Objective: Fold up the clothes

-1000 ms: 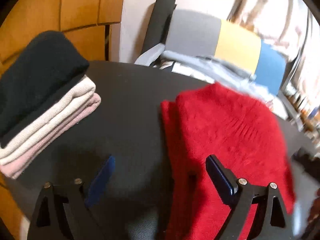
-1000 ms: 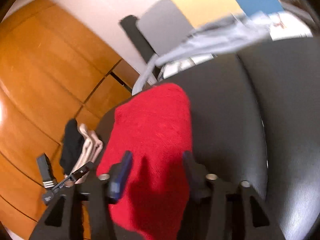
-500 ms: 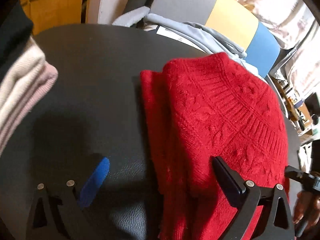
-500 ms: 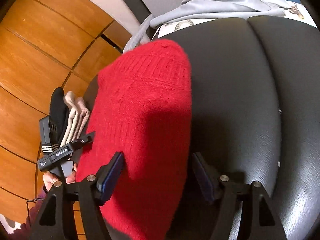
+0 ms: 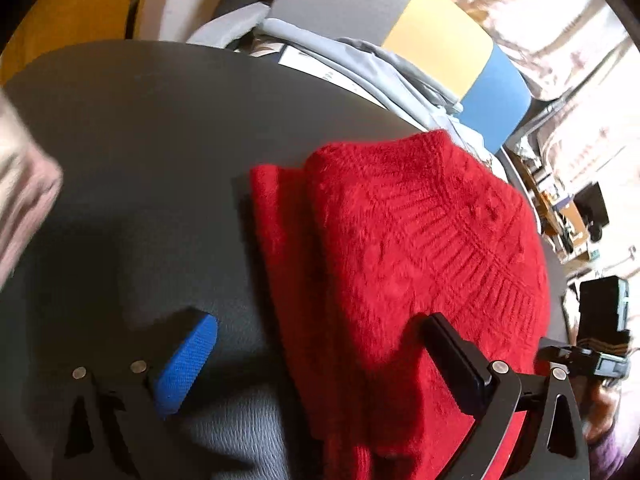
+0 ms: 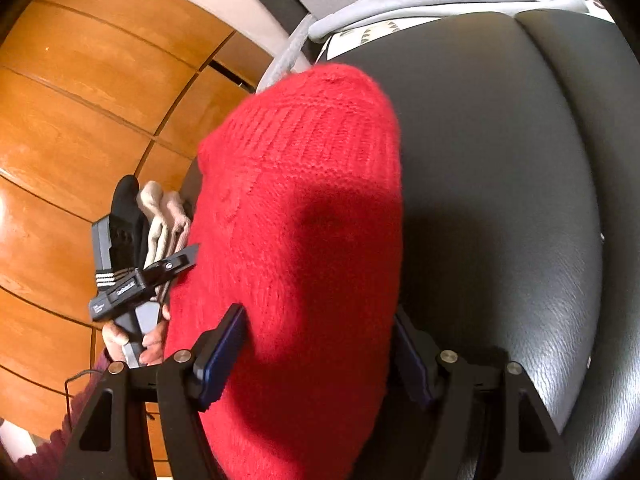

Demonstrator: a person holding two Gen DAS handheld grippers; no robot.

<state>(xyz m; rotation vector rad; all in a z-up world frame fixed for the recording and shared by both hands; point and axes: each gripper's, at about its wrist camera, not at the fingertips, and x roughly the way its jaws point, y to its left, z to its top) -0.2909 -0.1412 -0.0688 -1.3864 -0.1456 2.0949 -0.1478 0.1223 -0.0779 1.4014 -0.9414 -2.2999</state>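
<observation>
Red sweater folded on the black seat, both hand-held grippers poised at its near end.

The sweater's long axis runs away from both. The left hand-held gripper gapes wide over its left edge; the right hand-held gripper straddles its width, apparently without pinching (the nearer one). Writing on the left tool's body is too small to read.
</observation>
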